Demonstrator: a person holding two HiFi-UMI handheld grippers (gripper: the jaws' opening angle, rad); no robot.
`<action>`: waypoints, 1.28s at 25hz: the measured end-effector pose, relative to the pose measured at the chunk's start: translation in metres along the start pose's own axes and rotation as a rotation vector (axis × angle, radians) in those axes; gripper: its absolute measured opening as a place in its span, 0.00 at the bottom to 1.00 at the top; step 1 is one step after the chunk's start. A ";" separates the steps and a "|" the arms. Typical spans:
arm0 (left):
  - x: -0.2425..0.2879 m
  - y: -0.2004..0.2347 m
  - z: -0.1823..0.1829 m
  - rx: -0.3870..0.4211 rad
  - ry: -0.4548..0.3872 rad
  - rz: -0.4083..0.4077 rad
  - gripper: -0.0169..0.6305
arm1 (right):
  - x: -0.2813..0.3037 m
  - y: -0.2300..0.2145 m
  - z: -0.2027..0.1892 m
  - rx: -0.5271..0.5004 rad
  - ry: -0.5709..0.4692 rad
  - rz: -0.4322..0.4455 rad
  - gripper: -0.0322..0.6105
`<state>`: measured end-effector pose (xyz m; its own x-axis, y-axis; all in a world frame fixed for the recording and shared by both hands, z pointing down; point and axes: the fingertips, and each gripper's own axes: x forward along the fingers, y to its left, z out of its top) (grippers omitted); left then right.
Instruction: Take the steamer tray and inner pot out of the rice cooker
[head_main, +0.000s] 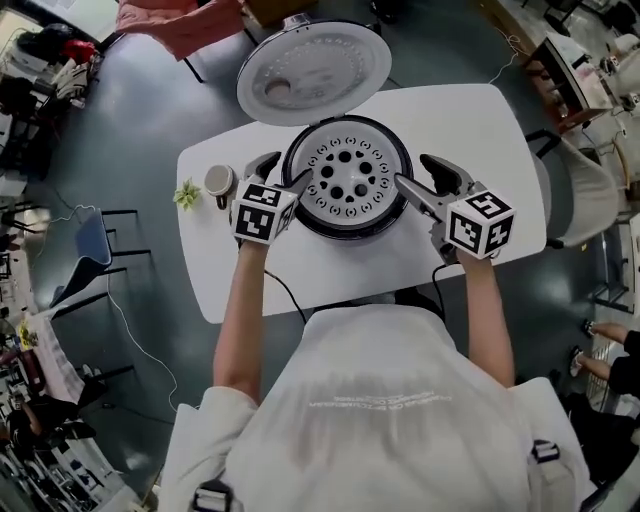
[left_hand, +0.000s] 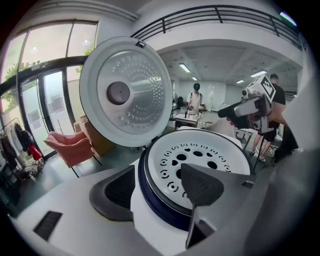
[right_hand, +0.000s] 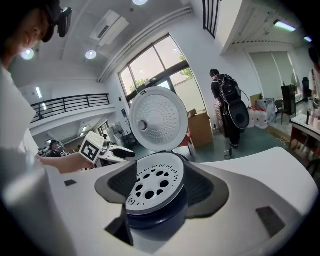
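The rice cooker (head_main: 300, 205) stands mid-table with its lid (head_main: 313, 72) swung up behind. A white steamer tray (head_main: 348, 178) full of holes fills its mouth and hides the inner pot. My left gripper (head_main: 285, 172) is open at the cooker's left edge. In the left gripper view the cooker's dark rim (left_hand: 150, 200) runs between the two pads, and neither pad presses on it. On the right edge my right gripper (head_main: 412, 172) is open too. In the right gripper view its jaws stand wide on either side of the tray (right_hand: 155, 185).
A cup (head_main: 218, 181) and a small green plant (head_main: 187, 194) sit on the white table (head_main: 480, 130) left of the cooker. A black cable runs off the near edge. Chairs stand round the table, and people are far off in the room.
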<state>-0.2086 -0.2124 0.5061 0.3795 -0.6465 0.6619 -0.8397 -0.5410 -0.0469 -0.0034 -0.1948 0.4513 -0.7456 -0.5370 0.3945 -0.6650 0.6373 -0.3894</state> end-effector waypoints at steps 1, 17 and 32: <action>0.005 0.003 0.001 0.021 0.019 -0.011 0.51 | -0.001 -0.002 -0.001 0.008 0.002 -0.007 0.52; 0.056 0.007 -0.020 0.094 0.270 -0.101 0.52 | 0.013 -0.018 -0.021 0.069 0.050 -0.004 0.51; 0.040 0.010 -0.015 0.193 0.340 0.005 0.52 | 0.010 -0.023 -0.015 0.062 0.032 0.042 0.49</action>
<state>-0.2072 -0.2356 0.5438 0.1982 -0.4513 0.8701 -0.7403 -0.6507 -0.1689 0.0056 -0.2068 0.4768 -0.7721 -0.4914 0.4029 -0.6349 0.6231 -0.4568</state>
